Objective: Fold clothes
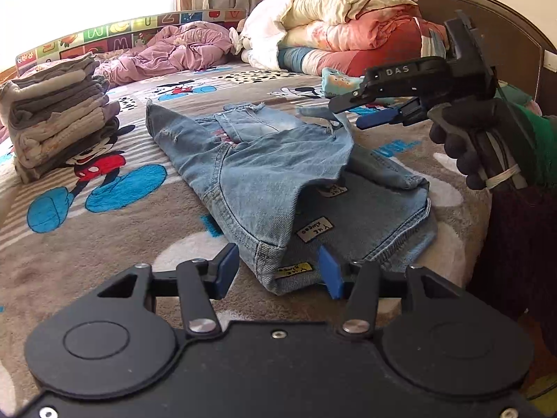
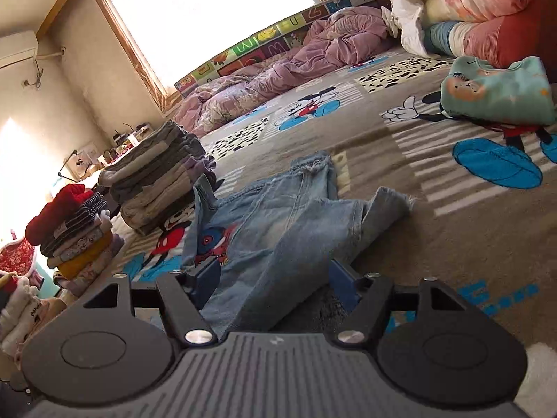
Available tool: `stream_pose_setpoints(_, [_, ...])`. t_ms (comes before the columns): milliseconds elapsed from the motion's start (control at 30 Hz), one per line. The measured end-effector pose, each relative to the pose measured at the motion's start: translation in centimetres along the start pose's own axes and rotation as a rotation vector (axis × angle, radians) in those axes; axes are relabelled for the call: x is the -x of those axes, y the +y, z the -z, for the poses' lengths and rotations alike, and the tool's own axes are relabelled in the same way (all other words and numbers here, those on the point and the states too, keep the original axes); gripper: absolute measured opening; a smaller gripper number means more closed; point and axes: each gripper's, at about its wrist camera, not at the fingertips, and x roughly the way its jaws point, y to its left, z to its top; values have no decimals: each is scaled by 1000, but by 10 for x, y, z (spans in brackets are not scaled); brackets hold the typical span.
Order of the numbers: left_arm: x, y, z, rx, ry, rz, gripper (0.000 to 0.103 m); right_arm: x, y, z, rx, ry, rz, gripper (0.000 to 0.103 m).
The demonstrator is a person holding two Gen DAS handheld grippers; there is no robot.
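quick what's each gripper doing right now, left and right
Left gripper: open, straddling the denim jeans' near corner, not clamped.
Right gripper: open, denim between its fingers, not pinched.

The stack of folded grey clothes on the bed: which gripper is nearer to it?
Left. The left gripper sits at the denim garment's near corner, with the grey stack off to its left. The right gripper hovers beyond the garment's opposite side.
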Motion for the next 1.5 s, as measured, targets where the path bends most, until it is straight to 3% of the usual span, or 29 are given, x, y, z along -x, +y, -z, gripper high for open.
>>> stream_pose_setpoints(100, [-2,-2,-1,-2,-5,-8,52,-17,9,3,64,22,51,67])
stream_pose_setpoints(133, [-3,-3,-1,-2,-9,-3,52,-22,11,3,85,28,62,50])
stream_pose_setpoints(167, [-4,-4,-1,-2,-14,2,52,-25,11,2,100,33,52,26])
stream_pose_setpoints(333, [-9,-13,-1,-30,-8,23,52,-16,19,-17,152,-32,18,14])
stream_pose_setpoints(533, [-18,-19,0,-51,29,57,52,-11,13,-37,173,-83,30,14])
stream_pose_setpoints(700, [-16,-17,0,-51,39,116,52,-26,-9,-25,191,-30,87,13])
stream_pose_setpoints(933, [-11,9,-10,86,-51,96,52,-24,-28,-15,177,-43,111,12])
stream_pose_setpoints(1033, [-28,13,-17,124,-8,118,52,-18,-30,-12,180,-61,128,12])
stream_pose_setpoints(1233, [-30,23,-32,112,-11,159,58,-5,-35,-6,186,-98,163,12])
stream_pose_setpoints(1300, [-26,37,-40,154,-51,141,58,0,-36,-4,187,-110,174,13])
stream_pose_setpoints(1333, [-26,46,-45,183,-74,115,57,2,-37,-3,188,-116,180,17])
stream_pose_setpoints(1433, [-39,64,-60,222,-96,55,35,8,-39,0,191,-135,197,25])
stream_pose_setpoints(1500, [-46,63,-61,186,-72,57,35,15,-41,1,184,-152,231,26])
